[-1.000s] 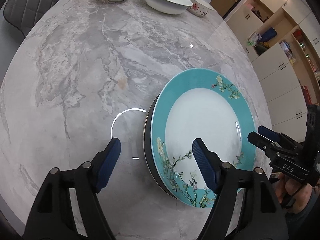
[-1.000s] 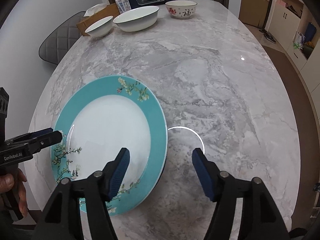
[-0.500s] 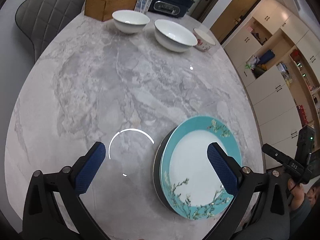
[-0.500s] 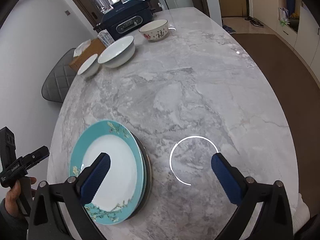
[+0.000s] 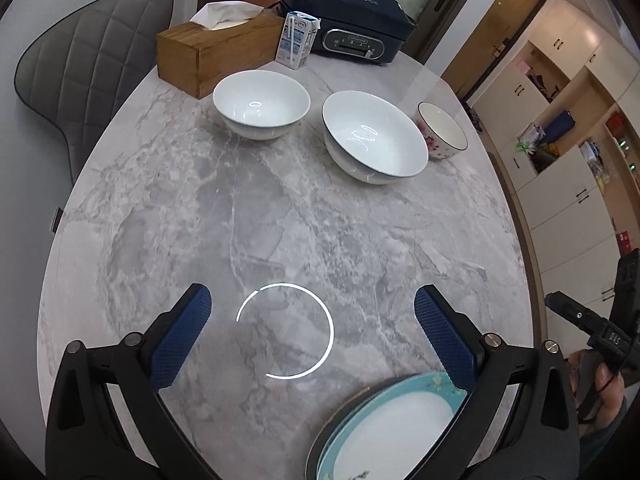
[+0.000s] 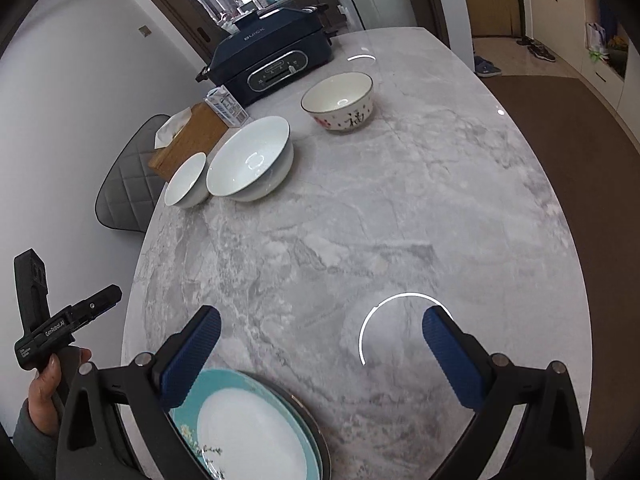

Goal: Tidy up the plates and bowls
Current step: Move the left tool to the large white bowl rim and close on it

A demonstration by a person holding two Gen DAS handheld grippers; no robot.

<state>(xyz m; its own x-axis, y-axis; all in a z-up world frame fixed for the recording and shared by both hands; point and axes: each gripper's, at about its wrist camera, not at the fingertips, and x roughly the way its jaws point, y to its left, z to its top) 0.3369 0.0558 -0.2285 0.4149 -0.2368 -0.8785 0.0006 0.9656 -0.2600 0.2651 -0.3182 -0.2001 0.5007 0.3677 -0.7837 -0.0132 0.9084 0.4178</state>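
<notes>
A teal floral plate [image 5: 392,432] lies stacked on a darker plate at the near table edge; it also shows in the right wrist view [image 6: 248,428]. At the far end stand a small white bowl [image 5: 261,103], a larger white bowl [image 5: 372,136] and a flower-patterned bowl [image 5: 442,130]; in the right wrist view they are the small bowl [image 6: 186,180], the large bowl [image 6: 250,158] and the patterned bowl [image 6: 340,100]. My left gripper [image 5: 312,320] is open and empty above the table. My right gripper [image 6: 320,340] is open and empty above the table.
A wooden tissue box [image 5: 212,52], a milk carton [image 5: 298,40] and a dark electric cooker [image 5: 352,28] stand at the far table edge. A grey chair [image 5: 80,72] is at the left. Cabinets [image 5: 568,168] line the right wall. The marble table [image 5: 280,220] spans the middle.
Both grippers have opened wider and pulled back and up from the stacked plates, which stay on the table. The views now tilt toward the bowls at the far end.
</notes>
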